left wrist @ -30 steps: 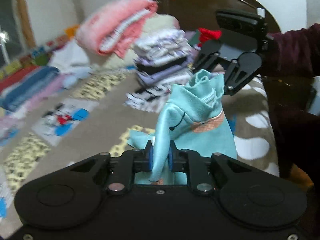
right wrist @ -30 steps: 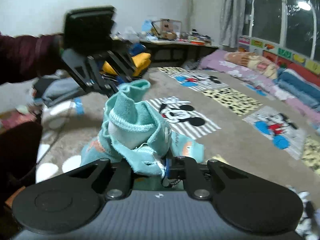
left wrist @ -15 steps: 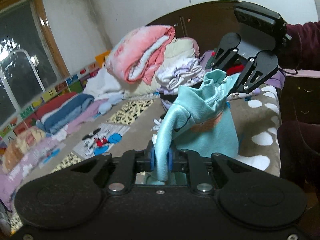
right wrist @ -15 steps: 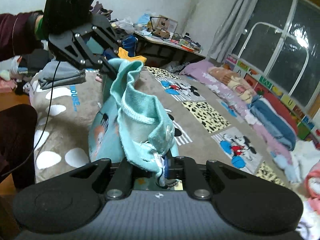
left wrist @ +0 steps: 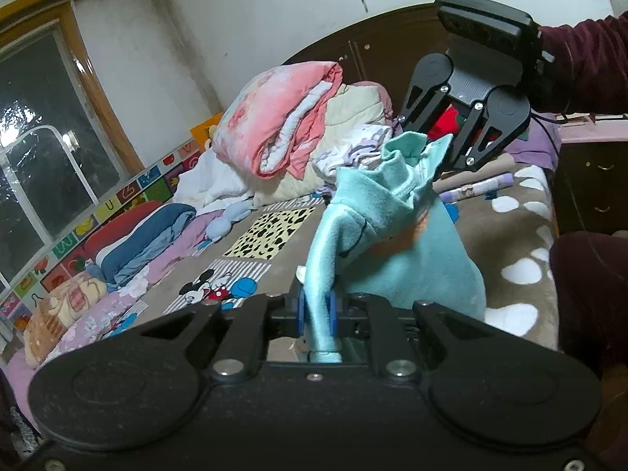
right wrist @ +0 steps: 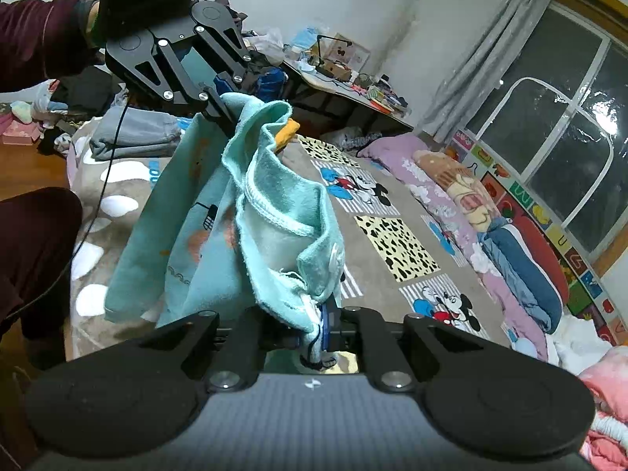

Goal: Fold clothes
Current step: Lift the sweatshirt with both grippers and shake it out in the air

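A small teal garment with a printed front hangs in the air above the bed, stretched between both grippers. My left gripper is shut on one bunched edge, the cloth squeezed between its blue pads. My right gripper is shut on another edge, near a frayed hem and a button. In the right wrist view the garment droops down to the left, and the left gripper holds its top corner. The right gripper shows across from the left one, its tips behind the cloth.
Below lies a brown bed cover with white spots and cartoon patches. Folded quilts and clothes are piled at the headboard. Rolled bedding lines the window side. A grey folded item and a cluttered desk stand beyond. The person's knee is close by.
Both grippers have risen with the garment, lifting it clear of the bed. The cloth now hangs longer between them, and both views have tilted up.
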A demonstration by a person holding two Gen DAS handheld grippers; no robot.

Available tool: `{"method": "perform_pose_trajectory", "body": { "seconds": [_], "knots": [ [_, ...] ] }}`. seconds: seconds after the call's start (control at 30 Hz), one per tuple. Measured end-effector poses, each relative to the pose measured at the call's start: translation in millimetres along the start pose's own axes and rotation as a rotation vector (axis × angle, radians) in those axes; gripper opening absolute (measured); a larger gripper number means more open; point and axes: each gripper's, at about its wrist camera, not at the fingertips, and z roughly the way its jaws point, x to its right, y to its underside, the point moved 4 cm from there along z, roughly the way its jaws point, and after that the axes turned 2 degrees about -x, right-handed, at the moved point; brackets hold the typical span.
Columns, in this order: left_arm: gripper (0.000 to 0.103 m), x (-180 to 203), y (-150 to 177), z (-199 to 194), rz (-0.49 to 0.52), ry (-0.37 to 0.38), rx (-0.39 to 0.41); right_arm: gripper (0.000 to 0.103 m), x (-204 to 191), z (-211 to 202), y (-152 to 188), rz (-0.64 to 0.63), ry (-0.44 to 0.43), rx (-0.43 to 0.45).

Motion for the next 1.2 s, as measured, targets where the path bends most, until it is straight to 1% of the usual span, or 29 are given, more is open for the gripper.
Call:
{"method": "perform_pose_trajectory", "body": {
  "seconds": [0.23, 0.47, 0.67, 0.77, 0.83, 0.93, 1.0, 1.07, 1.1, 1.2],
  "knots": [
    [0.01, -46.3, 4.0, 39.6, 0.005, -0.059, -0.049, 0.011, 30.3, 36.8, -4.6, 0.0, 0.006, -0.022],
    [0.01, -106.4, -2.7, 86.6, 0.002, -0.129, -0.076, 0.011, 91.2, 90.0, -9.5, 0.032, 0.048, -0.043],
    [0.01, -152.3, -9.5, 133.0, 0.015, -0.224, -0.1, 0.011, 142.2, 132.9, -11.3, 0.064, 0.113, -0.061],
    [0.01, -174.4, -15.0, 154.8, 0.041, -0.31, -0.104, 0.011, 172.8, 155.4, -12.4, 0.074, 0.176, -0.077],
    [0.01, -185.4, -18.2, 166.6, 0.063, -0.381, -0.09, 0.011, 191.4, 168.4, -11.6, 0.078, 0.234, -0.085],
    [0.01, -192.8, -21.5, 178.6, 0.093, -0.46, -0.056, 0.011, 218.0, 184.8, -12.7, 0.088, 0.35, -0.074],
    [0.01, -195.4, -17.9, 185.4, 0.098, -0.496, -0.054, 0.011, 227.2, 193.8, -13.5, 0.061, 0.434, -0.065],
    [0.01, -190.0, -7.8, 191.3, 0.104, -0.509, -0.065, 0.011, 228.0, 203.1, -11.5, 0.024, 0.494, -0.055],
    [0.01, -185.8, -1.6, 194.0, 0.111, -0.508, -0.073, 0.011, 226.4, 208.4, -8.4, 0.017, 0.51, -0.053],
    [0.01, -162.1, 21.6, 193.8, 0.143, -0.462, -0.089, 0.011, 211.8, 224.0, 7.4, -0.018, 0.517, -0.062]
  ]
}}
